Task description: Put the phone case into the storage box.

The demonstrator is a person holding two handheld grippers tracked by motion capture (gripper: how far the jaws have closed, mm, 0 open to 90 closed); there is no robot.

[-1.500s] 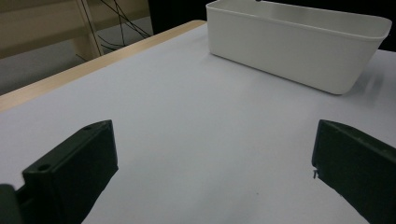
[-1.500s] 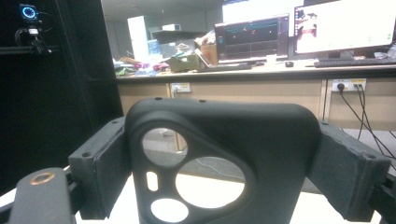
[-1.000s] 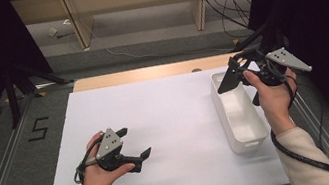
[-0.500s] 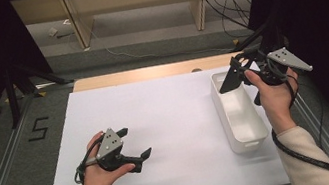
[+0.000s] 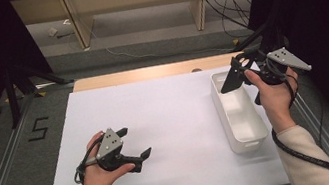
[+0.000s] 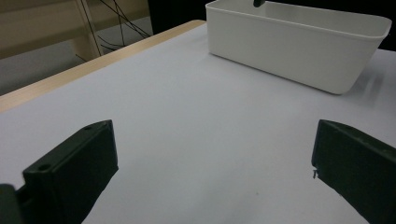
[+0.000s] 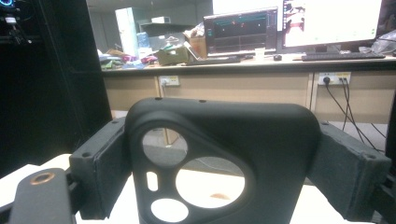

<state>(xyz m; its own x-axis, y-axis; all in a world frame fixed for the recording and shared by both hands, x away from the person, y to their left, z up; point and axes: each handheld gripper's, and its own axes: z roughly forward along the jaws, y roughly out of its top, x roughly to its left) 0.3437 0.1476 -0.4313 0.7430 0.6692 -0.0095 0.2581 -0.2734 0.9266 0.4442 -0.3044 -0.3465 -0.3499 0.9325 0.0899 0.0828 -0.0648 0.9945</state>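
1. My right claw (image 5: 234, 74) is raised over the far end of the bin (image 5: 253, 134), clamped on a black matte plate (image 7: 219, 158) with round holes
2. My left claw (image 5: 136, 143) rests low on the white surface (image 5: 171, 116), jaws wide, gripping nothing
3. The bin is white, smooth plastic, oblong

The sheet (image 5: 172, 121) covers the table, with a strip of tabletop (image 5: 149, 72) left bare behind its far edge. The bin (image 5: 247, 132) stands on the sheet's right part, its long side running away from the person. The left gripper (image 5: 135, 143) rests low over the sheet's near left part, well apart from the bin, and the right gripper (image 5: 236, 73) hangs above the bin's far end, a flat part with cut-outs (image 7: 219, 158) clamped between its jaws.
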